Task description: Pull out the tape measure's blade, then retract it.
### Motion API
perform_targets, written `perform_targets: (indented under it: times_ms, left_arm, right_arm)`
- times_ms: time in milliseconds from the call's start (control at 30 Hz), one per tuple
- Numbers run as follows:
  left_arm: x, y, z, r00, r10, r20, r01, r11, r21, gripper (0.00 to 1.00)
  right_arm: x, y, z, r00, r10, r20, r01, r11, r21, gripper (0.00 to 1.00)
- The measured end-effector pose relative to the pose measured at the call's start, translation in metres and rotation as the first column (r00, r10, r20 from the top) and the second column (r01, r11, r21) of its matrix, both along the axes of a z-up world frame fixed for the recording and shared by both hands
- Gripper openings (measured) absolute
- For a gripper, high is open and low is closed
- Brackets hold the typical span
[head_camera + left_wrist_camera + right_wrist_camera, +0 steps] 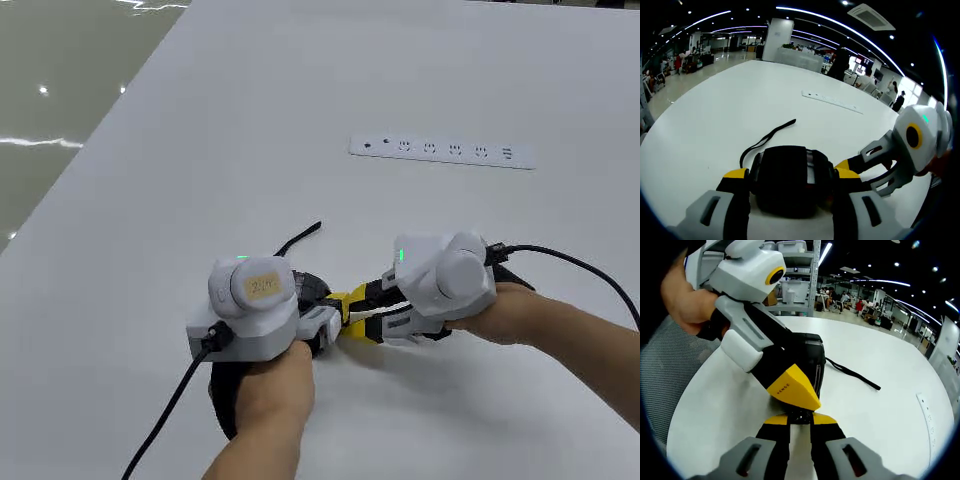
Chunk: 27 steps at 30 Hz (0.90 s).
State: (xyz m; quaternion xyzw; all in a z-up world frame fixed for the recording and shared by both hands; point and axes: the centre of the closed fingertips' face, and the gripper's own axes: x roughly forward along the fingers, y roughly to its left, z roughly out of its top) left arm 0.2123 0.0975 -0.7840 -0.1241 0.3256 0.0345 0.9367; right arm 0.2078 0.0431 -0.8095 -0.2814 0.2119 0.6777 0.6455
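We're starting the pull-out: our left gripper (791, 175) clamps the black tape measure (785, 187) at the workbench's (300, 100) six o'clock. Our right gripper (800, 419), seemingly pinching the blade tip (800, 415), should next draw steadily toward three o'clock.

The white table (250, 120) carries a white power strip (440, 151) lying flat toward 1 o'clock. It is well apart from the black tape measure (785, 180), which rests on the surface near 6 o'clock. The tape measure's black strap (300, 238) lies stretched out toward 12 o'clock.
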Motion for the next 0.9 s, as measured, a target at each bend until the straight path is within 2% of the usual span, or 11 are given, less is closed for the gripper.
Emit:
perform_targets:
  times_ms: [167,367,700,833,900]
  left_arm:
    - [0.0002,-0.001,-0.0009,1.0,-0.014,-0.002,0.014,1.0,0.021,0.64]
    - [-0.0023,-0.0032,0.0002,1.0,-0.008,0.002,0.008,1.0,0.014,0.65]
    - [0.0007,-0.0013,0.0022,1.0,-0.016,0.001,0.016,1.0,-0.011,0.66]
    - [0.0021,0.0004,0.0066,0.999,-0.04,0.015,0.039,0.999,0.02,0.65]
    - [0.0001,0.0005,0.0086,0.999,-0.042,0.018,0.042,0.999,0.025,0.66]
  right_arm:
    - [-0.0003,-0.0011,-0.0022,1.0,-0.008,-0.007,0.008,1.0,0.005,0.14]
    - [-0.0003,-0.0008,-0.0015,1.0,-0.014,-0.008,0.014,1.0,0.015,0.15]
    - [0.0011,-0.0002,-0.0007,1.0,-0.029,0.002,0.029,0.999,0.02,0.16]
    - [0.0019,-0.0004,-0.001,0.999,-0.044,0.0,0.044,0.999,0.023,0.16]
    - [0.004,-0.0009,-0.0021,0.999,-0.053,0.004,0.053,0.998,0.022,0.21]
